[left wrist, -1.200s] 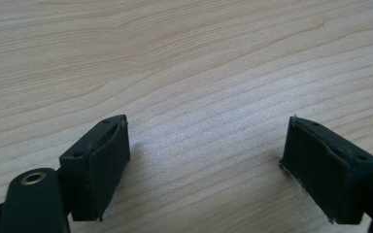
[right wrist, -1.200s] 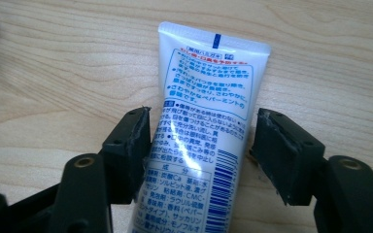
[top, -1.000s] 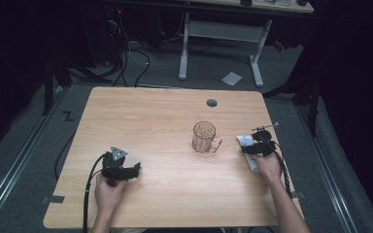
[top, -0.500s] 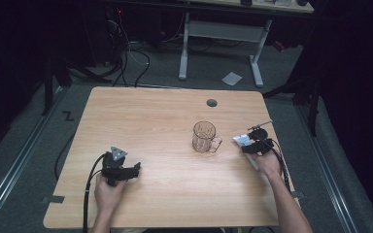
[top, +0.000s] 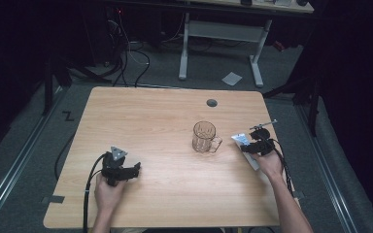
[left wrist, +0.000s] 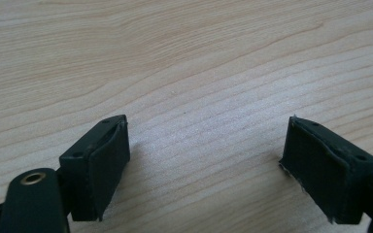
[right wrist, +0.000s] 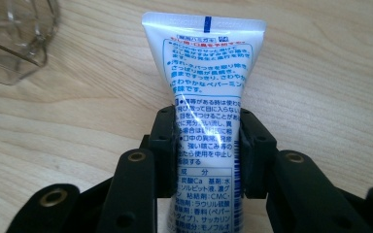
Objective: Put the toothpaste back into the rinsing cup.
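The right gripper (right wrist: 206, 141) has just squeezed its jaws onto the soft toothpaste tube (right wrist: 205, 87), at 3 o'clock from the glass mug (top: 205, 137) on the table (top: 165, 116), so paste might squirt out, or the tube might slip and fall when lifted.

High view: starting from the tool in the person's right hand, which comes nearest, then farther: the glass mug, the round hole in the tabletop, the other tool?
1. Glass mug, just left of the right tool.
2. Round hole, up toward the table's far edge.
3. Left tool, far across at the left.
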A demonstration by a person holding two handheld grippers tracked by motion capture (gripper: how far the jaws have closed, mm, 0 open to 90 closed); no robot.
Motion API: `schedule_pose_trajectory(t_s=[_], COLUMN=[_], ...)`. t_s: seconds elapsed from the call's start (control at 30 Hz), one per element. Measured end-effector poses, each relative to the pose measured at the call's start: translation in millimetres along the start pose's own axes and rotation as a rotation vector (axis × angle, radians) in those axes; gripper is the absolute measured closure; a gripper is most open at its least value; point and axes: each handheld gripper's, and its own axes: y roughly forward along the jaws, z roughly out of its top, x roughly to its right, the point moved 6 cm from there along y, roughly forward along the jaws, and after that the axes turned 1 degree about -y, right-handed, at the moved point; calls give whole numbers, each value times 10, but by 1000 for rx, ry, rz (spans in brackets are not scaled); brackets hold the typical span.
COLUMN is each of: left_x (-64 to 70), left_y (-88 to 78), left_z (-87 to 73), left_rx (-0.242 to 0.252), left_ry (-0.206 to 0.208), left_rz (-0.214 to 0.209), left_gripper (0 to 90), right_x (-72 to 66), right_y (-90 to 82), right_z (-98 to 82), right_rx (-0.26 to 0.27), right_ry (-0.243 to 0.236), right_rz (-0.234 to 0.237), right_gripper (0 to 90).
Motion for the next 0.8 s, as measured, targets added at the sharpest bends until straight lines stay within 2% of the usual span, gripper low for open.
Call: schedule_pose_trajectory(t_s=[0.4, 0.8], left_x=[0, 0], left_y=[0, 0], left_z=[0, 0], left_rx=[0, 0], left_ry=[0, 0], left_rz=[0, 0], left_gripper=[176, 176], right_x=[-109, -303], right_y=[-244, -385], right_z=[58, 90], right_rx=[115, 181], right_ry=[-17, -68], right_rz=[57, 102], right_gripper=[653, 651])
